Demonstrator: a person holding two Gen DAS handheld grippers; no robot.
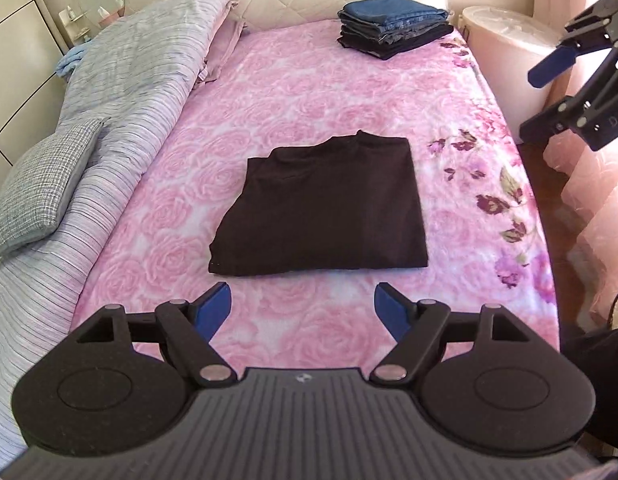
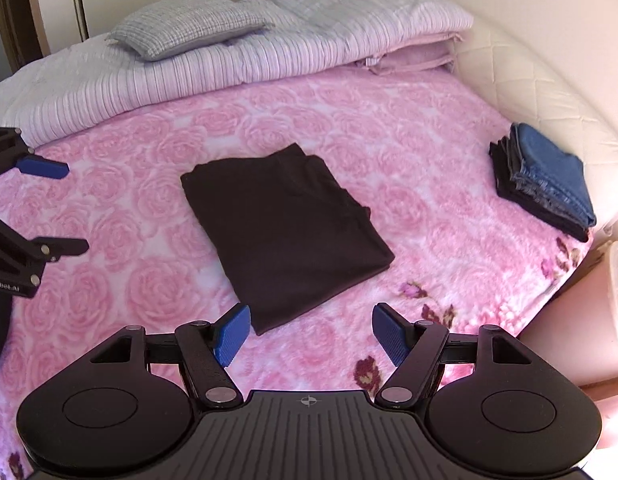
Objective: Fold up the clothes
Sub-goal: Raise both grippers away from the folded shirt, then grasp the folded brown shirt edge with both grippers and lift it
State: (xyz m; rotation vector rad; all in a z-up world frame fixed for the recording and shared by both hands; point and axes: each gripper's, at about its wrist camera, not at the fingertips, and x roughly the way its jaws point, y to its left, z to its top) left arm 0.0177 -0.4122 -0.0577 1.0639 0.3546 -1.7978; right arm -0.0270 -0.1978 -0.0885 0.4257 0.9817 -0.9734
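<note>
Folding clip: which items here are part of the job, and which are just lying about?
Job:
dark folded garment
stack of folded clothes
left gripper, open
right gripper, open

Lying about:
grey cushion
striped quilt
white bin

Two grippers are in view, each with two blue-padded fingers spread apart and holding nothing: the left gripper [image 1: 302, 310] and the right gripper [image 2: 311, 334]. One dark folded garment [image 1: 321, 208] lies flat just ahead of both sets of jaws. One stack of folded clothes [image 1: 393, 24], topped by blue denim, sits far ahead of the left jaws and to their right; how many pieces it holds cannot be counted. One small grey checked cushion [image 1: 41, 188] rests on one striped quilt [image 1: 121, 120], left of the left jaws. One pink rose-patterned bed cover [image 1: 309, 92] lies under everything.
</note>
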